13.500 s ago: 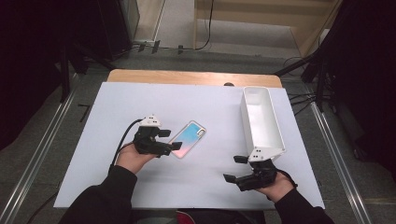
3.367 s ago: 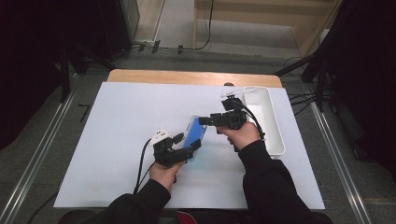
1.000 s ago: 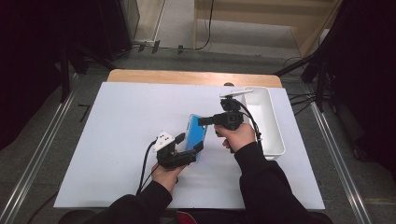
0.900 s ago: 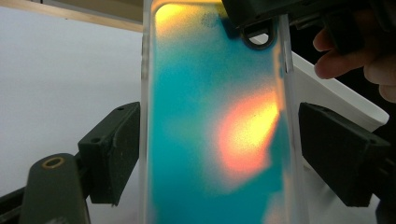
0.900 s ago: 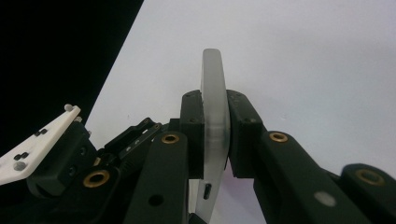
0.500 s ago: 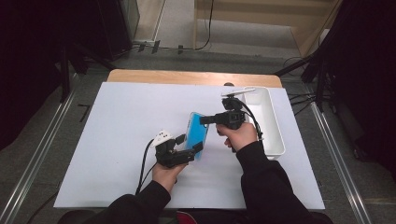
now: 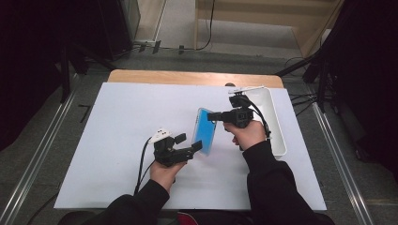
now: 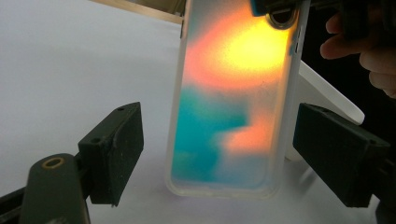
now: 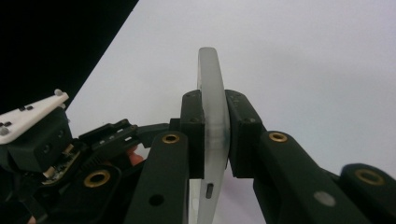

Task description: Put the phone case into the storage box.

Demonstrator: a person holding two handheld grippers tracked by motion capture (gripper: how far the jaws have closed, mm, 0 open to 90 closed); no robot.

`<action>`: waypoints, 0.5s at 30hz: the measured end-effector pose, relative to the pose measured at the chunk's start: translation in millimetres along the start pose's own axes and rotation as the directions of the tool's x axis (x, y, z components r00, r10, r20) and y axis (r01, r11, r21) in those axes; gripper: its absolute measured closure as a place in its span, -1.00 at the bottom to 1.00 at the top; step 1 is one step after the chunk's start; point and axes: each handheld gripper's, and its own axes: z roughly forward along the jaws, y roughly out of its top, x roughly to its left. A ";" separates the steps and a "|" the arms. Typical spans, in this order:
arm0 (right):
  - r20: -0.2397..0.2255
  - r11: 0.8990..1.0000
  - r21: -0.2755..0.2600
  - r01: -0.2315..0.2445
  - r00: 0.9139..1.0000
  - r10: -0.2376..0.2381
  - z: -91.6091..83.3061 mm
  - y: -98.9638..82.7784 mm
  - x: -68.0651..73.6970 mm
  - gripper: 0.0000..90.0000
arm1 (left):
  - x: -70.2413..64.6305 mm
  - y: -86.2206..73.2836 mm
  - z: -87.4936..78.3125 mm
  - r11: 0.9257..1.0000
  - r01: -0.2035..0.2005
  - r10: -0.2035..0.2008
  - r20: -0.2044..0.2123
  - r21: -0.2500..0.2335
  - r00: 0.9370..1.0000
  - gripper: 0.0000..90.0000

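Note:
A clear-rimmed phone case [image 7: 205, 131] with a blue, orange and yellow back stands upright on its short end on the white table. My right gripper [image 7: 213, 116] is shut on its upper edge; in the right gripper view the pads [image 9: 192, 135] press the case's rim [image 9: 212, 79] from both sides. My left gripper [image 7: 197, 146] is low in front of the case. In the left gripper view its jaws stand wide, one on each side of the case's lower half [image 8: 233, 121], with a gap on both sides and no contact.
A long white tray [image 7: 278, 133] lies at the table's right, just behind my right hand; its rim [image 8: 329, 93] shows past the case. The white sheet [image 7: 117, 122] covers the table, with a wooden strip [image 7: 187, 77] at the far edge.

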 end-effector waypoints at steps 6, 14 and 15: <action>0.010 1.000 -0.005 0.021 1.000 -0.021 -3.6 -0.7 -0.4 0.71 | -0.3 10.4 -2.5 0.999 0.006 -0.006 0.005 0.036 1.000 -0.63; 0.005 0.998 -0.015 0.061 0.998 -0.061 -5.8 -2.2 0.9 0.71 | 1.7 26.1 -4.6 0.989 -0.059 0.061 -0.008 0.133 0.998 -0.62; 0.007 0.998 -0.018 0.066 0.998 -0.066 -5.6 -2.5 1.3 0.71 | 2.6 28.5 -5.8 0.988 -0.071 0.073 -0.009 0.135 0.997 -0.62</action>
